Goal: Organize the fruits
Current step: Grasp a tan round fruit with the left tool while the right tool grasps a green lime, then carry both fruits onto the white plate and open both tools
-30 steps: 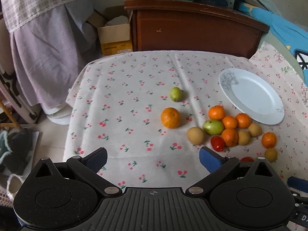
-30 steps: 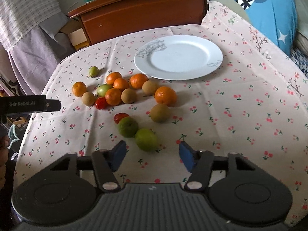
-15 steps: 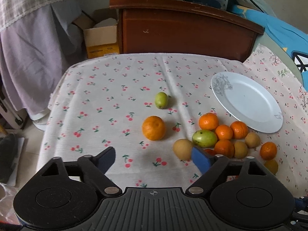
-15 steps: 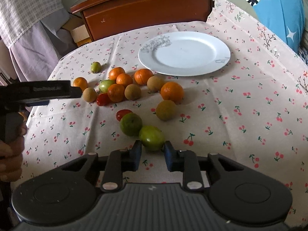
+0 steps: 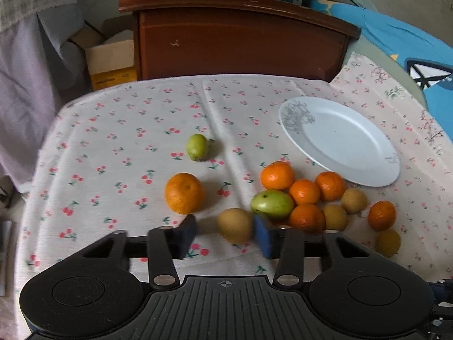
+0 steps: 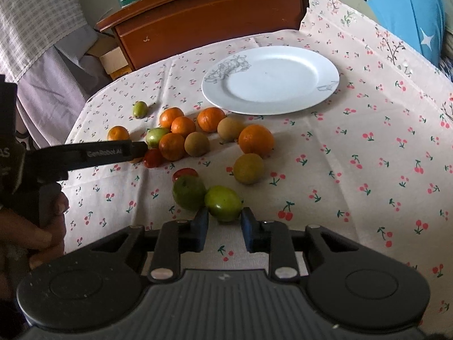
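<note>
Several fruits lie on the cherry-print tablecloth beside an empty white plate, also in the right wrist view. My left gripper is open, its jaws on either side of a tan round fruit, with a gap on the left side. An orange and a small green fruit lie apart to the left. My right gripper is shut on a green fruit, next to another green fruit. The left gripper's body also shows in the right wrist view.
A cluster of oranges, a green mango-like fruit and tan fruits sits right of the left gripper. A wooden headboard stands behind the table. A cardboard box sits on the floor at the left. Blue bedding lies at the right.
My left gripper moved forward and right, narrowing its jaws around the tan fruit. My right gripper closed on the green fruit and has stayed shut on it.
</note>
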